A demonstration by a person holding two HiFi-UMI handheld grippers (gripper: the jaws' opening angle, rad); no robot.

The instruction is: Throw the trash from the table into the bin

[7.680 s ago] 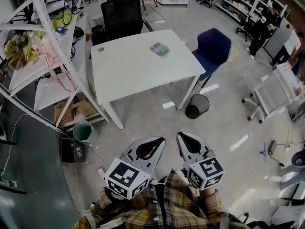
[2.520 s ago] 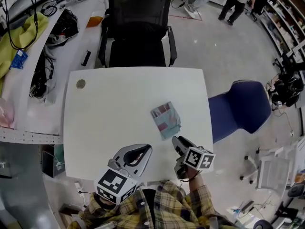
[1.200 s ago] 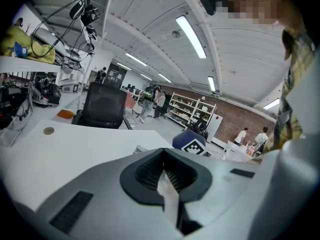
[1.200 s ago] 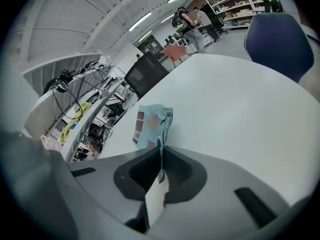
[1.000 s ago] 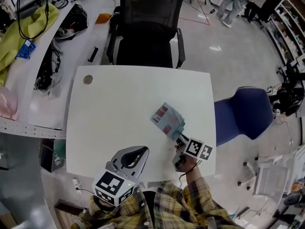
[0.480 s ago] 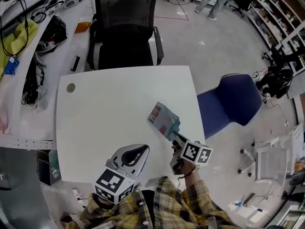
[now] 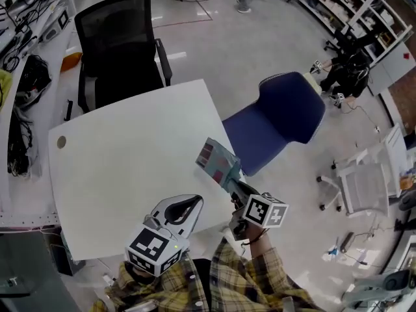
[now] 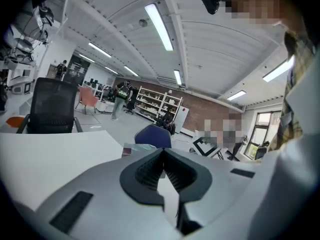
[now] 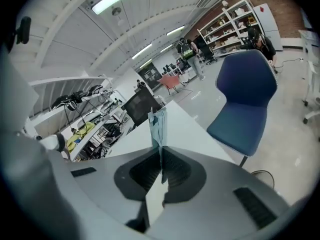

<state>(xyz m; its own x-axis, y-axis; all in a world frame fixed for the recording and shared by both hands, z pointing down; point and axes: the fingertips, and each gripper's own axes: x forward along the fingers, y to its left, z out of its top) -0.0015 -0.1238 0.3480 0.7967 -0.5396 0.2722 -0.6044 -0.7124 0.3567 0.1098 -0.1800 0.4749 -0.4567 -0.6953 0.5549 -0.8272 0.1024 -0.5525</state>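
The trash is a flat teal and pink packet (image 7: 218, 162). My right gripper (image 7: 233, 182) is shut on its near edge and holds it in the air over the right edge of the white table (image 7: 117, 174). In the right gripper view the packet (image 9: 157, 126) stands edge-on out of the pressed jaws of the right gripper (image 9: 161, 151). My left gripper (image 7: 194, 201) hovers over the table's near right part, shut with nothing in it. In the left gripper view the left gripper (image 8: 163, 151) shows its jaws meeting, with the packet (image 8: 131, 149) just beyond. No bin is in view.
A blue chair (image 7: 279, 119) stands right of the table, close to the packet. A black office chair (image 7: 117, 41) is at the table's far side. A white frame chair (image 7: 364, 187) stands further right on the grey floor. Shelves line the far right.
The packet has come up off the table in the right gripper and moved right to the table's edge. Both grippers shifted right, and the table now lies further left in view.
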